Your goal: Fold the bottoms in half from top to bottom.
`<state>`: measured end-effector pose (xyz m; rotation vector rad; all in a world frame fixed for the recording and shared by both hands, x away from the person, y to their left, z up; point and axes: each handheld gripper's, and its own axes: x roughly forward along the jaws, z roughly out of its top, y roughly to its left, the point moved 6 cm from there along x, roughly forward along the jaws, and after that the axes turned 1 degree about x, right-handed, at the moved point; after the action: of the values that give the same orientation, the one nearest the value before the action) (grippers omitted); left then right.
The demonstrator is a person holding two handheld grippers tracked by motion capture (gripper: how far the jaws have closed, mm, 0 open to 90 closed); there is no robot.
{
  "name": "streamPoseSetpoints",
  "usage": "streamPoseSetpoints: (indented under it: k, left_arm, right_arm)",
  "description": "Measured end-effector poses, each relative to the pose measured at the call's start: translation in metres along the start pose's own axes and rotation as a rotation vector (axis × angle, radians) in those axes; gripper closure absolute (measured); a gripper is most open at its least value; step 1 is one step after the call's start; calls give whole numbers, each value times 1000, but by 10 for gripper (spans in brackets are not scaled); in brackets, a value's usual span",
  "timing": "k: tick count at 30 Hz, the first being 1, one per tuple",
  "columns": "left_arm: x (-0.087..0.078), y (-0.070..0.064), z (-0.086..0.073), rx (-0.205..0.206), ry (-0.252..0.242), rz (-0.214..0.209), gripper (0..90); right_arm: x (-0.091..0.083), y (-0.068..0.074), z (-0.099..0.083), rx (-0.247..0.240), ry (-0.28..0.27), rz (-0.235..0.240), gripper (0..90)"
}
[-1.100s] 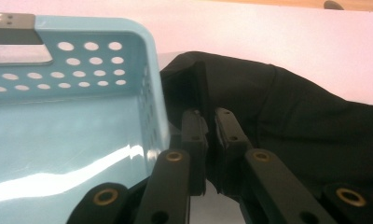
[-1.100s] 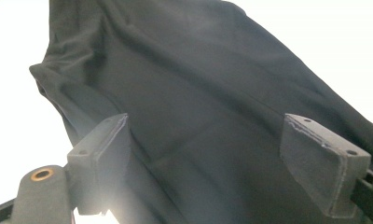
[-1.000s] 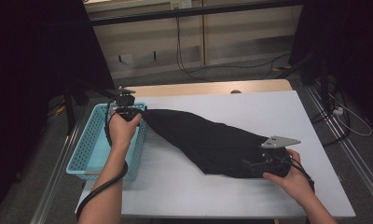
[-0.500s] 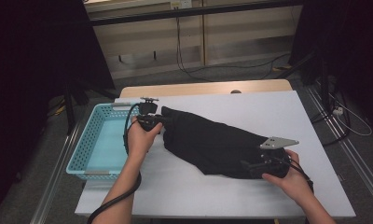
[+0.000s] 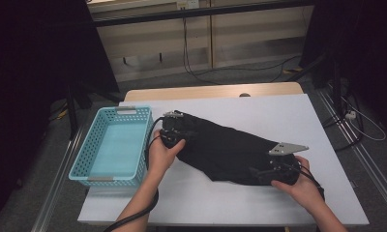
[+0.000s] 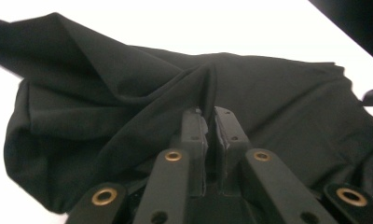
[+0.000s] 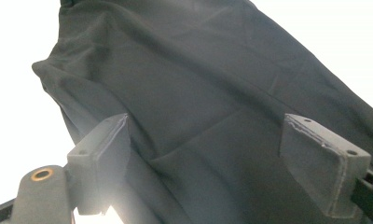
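A black cloth (image 5: pixel 230 150) lies across the middle of the white tabletop (image 5: pixel 288 111), stretched from near the left edge toward the front right corner. The left claw (image 6: pixel 209 116) is clenched on a raised fold of the cloth at its left end; in the left gripper view the jaws are pressed together with fabric bunched between them. The right claw (image 7: pixel 222 154) is released: its jaws stand wide apart in the right gripper view, with the cloth's right end lying between and beneath them, not pinched. In the high view the right hand (image 5: pixel 300 186) rests by the front right corner.

A light blue basket (image 5: pixel 85 166) stands empty on the left edge of the tabletop, just beside the left hand (image 5: pixel 162 152).

Judging by how things lie, the work looks like folding or gathering the cloth, and it is early: one end is gripped, the cloth is creased and mostly spread out, no neat fold is made, and nothing is in the basket. The right claw has yet to close on its end.
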<state>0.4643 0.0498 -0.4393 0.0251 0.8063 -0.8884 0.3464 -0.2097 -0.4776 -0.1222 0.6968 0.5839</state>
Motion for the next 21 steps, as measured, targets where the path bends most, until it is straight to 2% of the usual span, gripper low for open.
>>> streamPoseSetpoints:
  k: [2,6,12,16,17,18,21]
  left_arm:
    - [3,-7,-2,32,8,-1,837]
    - [10,-19,-10,67,35,-29,836]
    - [15,-30,-18,109,73,-64,833]
    - [9,-38,-14,133,58,-86,833]
    - [8,-41,-13,140,53,-80,833]
    - [6,-44,-12,147,55,-106,833]
    - [8,-52,-16,169,73,-144,829]
  right_arm:
    - [1,0,-1,1,3,1,164]
    - [1,1,-1,5,3,4,164]
    - [3,0,-3,2,10,-4,164]
    - [2,0,-3,6,9,-4,164]
    - [2,-1,-3,7,9,-4,164]
    - [2,-1,-3,8,8,-6,164]
    - [2,-2,-3,7,10,-11,164]
